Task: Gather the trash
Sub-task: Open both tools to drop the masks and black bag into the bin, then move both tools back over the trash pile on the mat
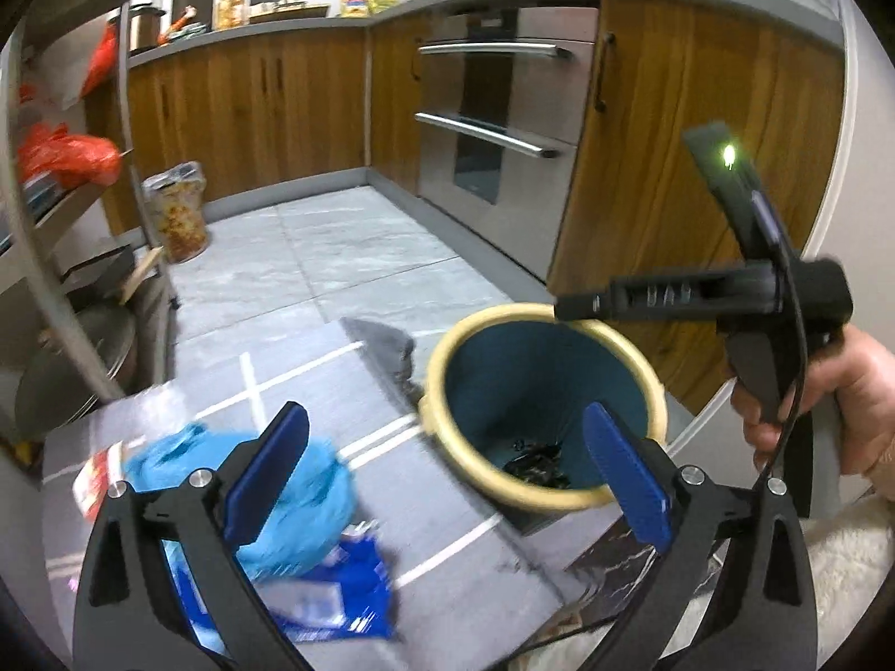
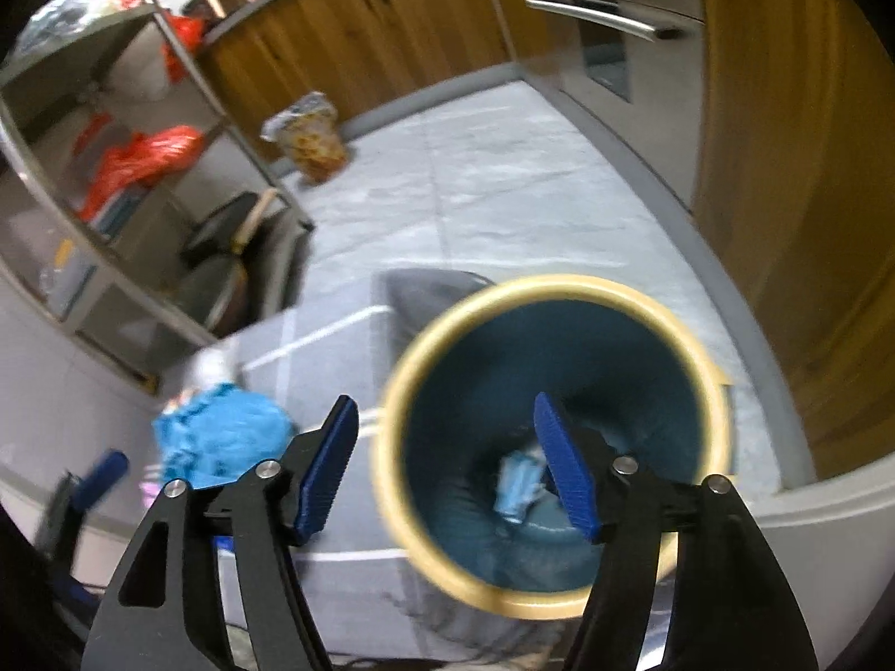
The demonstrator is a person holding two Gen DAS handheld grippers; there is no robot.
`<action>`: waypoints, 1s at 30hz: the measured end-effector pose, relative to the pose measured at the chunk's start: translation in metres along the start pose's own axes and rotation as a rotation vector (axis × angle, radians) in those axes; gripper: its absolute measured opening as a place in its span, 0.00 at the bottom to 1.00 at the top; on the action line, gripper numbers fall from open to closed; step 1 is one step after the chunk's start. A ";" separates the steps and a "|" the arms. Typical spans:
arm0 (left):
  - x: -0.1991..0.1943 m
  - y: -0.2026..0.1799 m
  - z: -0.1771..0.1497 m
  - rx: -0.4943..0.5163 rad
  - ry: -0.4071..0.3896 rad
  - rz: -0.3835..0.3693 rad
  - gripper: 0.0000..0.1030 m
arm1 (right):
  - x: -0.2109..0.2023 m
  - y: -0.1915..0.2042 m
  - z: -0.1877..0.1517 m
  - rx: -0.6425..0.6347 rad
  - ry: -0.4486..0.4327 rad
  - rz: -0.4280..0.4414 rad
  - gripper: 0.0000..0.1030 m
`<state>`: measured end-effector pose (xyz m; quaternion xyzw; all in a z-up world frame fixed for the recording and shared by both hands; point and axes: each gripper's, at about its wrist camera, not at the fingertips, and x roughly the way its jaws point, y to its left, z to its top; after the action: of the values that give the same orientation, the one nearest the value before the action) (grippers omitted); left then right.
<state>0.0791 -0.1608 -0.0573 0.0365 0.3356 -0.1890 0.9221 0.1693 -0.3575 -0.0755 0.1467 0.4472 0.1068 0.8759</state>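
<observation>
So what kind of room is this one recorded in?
Most likely a home kitchen: wooden base cabinets under a grey countertop, a built-in steel oven, and a metal shelf rack holding red bags. A yellow-rimmed bin stands beside a low grey table.

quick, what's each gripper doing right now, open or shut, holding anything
Left gripper: open, nothing between its fingers.
Right gripper: open, empty, over the bin.
</observation>
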 end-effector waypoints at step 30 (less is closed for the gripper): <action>-0.137 0.183 -0.025 -0.150 -0.136 0.315 0.95 | 0.002 0.168 -0.022 -0.315 -0.040 0.032 0.72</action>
<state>0.0362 0.0578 -0.0004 0.0068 0.2760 -0.0188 0.9610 0.1429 -0.1962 -0.0298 0.0166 0.4047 0.1869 0.8950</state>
